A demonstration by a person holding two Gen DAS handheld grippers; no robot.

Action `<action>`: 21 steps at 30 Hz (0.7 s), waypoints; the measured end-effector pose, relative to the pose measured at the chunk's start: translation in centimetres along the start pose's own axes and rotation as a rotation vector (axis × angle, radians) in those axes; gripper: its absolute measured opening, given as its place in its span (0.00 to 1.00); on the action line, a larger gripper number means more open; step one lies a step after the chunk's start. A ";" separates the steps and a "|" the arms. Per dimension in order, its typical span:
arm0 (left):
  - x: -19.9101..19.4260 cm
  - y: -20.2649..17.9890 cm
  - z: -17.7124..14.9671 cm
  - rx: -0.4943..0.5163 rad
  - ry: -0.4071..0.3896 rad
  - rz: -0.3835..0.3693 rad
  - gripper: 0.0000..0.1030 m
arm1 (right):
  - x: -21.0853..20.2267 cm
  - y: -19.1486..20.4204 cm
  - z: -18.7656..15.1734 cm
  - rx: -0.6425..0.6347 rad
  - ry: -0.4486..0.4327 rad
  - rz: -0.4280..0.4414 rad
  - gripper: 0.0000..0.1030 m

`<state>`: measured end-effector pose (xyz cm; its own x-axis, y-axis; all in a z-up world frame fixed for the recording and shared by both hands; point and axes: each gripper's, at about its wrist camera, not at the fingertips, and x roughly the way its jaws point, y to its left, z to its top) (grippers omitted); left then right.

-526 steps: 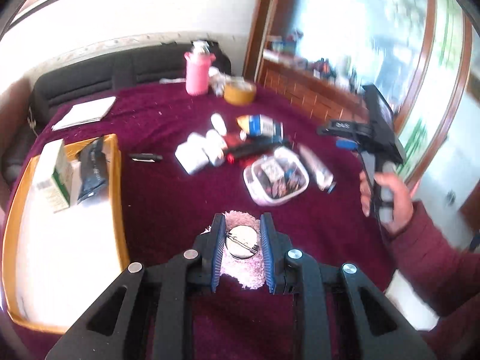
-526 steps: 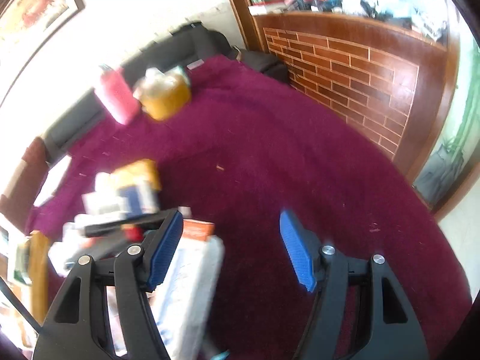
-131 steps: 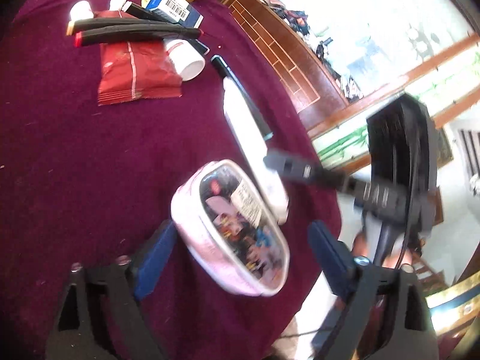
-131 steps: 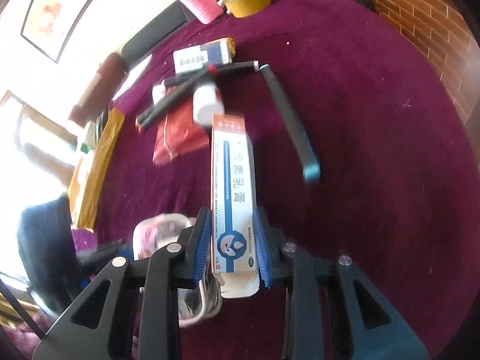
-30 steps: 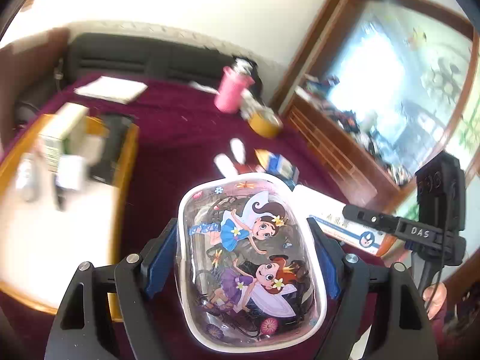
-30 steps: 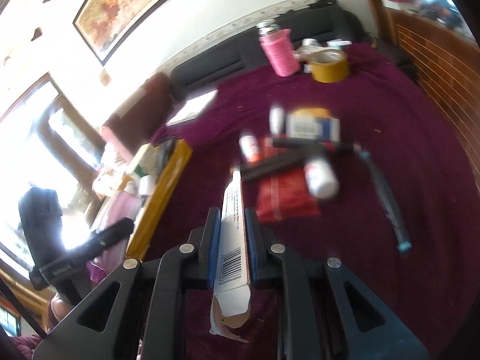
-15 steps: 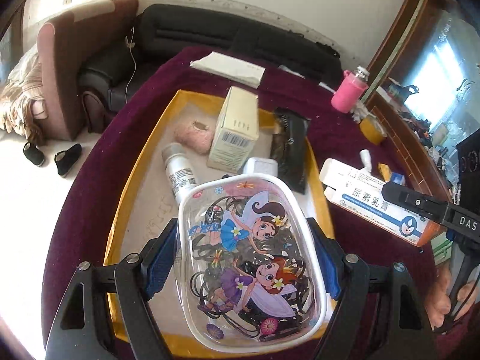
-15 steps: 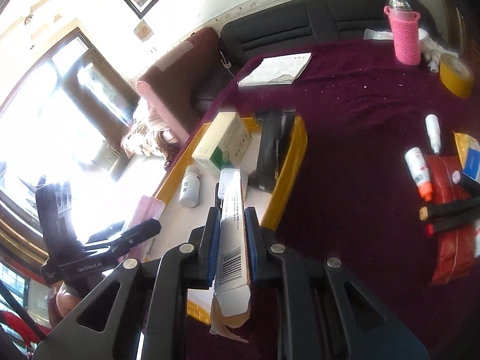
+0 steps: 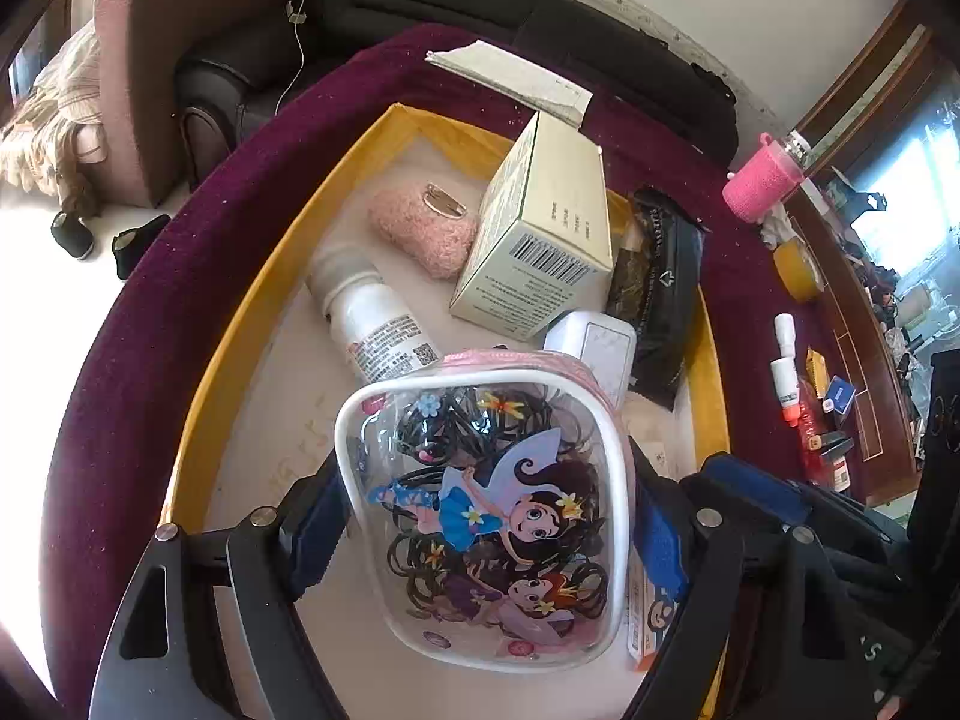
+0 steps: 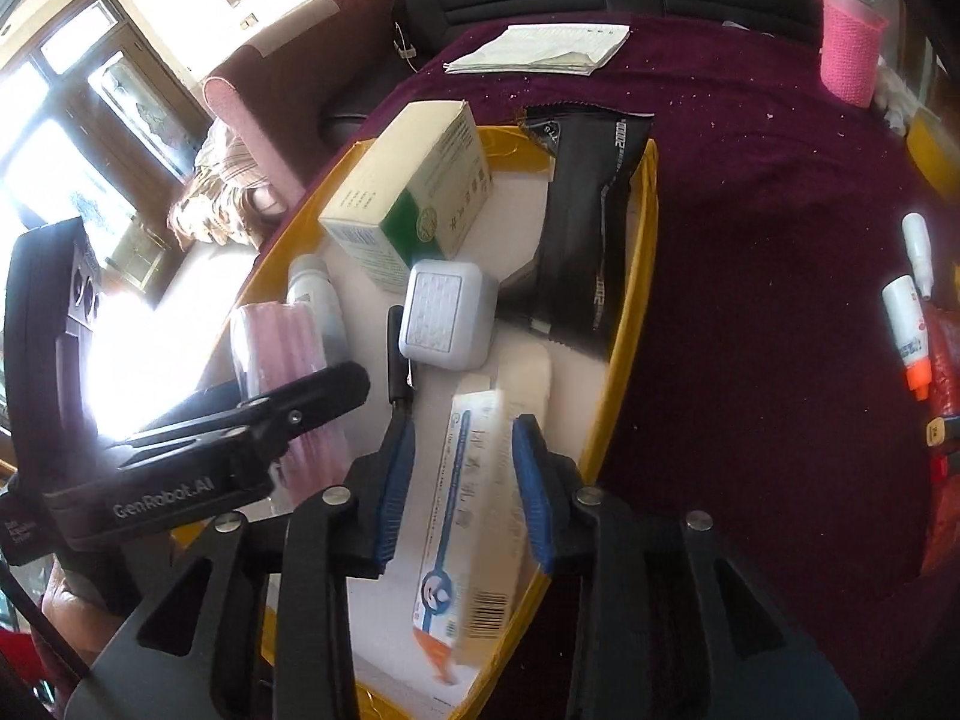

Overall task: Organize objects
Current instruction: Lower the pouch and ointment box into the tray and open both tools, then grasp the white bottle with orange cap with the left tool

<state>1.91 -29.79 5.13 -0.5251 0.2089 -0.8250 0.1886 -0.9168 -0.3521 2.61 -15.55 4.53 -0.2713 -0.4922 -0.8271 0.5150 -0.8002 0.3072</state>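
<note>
My left gripper [image 9: 486, 519] is shut on a clear fairy-print pouch [image 9: 486, 510] of hair ties, held low over the near end of the yellow-rimmed tray [image 9: 240, 312]. The pouch's pink side [image 10: 288, 360] shows in the right wrist view beside the left gripper [image 10: 288, 414]. My right gripper [image 10: 462, 486] is open, its blue pads apart on either side of a white ointment box [image 10: 474, 510] that lies in the tray [image 10: 630, 324] by its right rim. The box's end [image 9: 645, 618] peeks out beside the pouch.
The tray holds a cream carton [image 9: 540, 228], a white bottle [image 9: 372, 318], a pink fuzzy clip [image 9: 426, 228], a black pouch [image 10: 594, 222] and a white square case [image 10: 447, 312]. On the maroon cloth are small bottles [image 10: 906, 324], a pink cup [image 10: 849, 54] and papers [image 10: 540, 48].
Both grippers have come down over the tray. The right gripper has opened and the ointment box now lies in the tray. The left still holds the pouch, now lower.
</note>
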 end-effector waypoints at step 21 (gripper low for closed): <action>-6.2 -3.6 -2.3 0.045 -0.201 0.101 0.81 | -7.6 -3.8 -3.0 0.043 -0.180 -0.023 0.49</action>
<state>6.38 -27.03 10.52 -0.6606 0.0473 -0.7492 0.2138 -0.9448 -0.2482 5.18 -7.75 8.27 -0.4260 -0.5240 -0.7375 0.4725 -0.8240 0.3125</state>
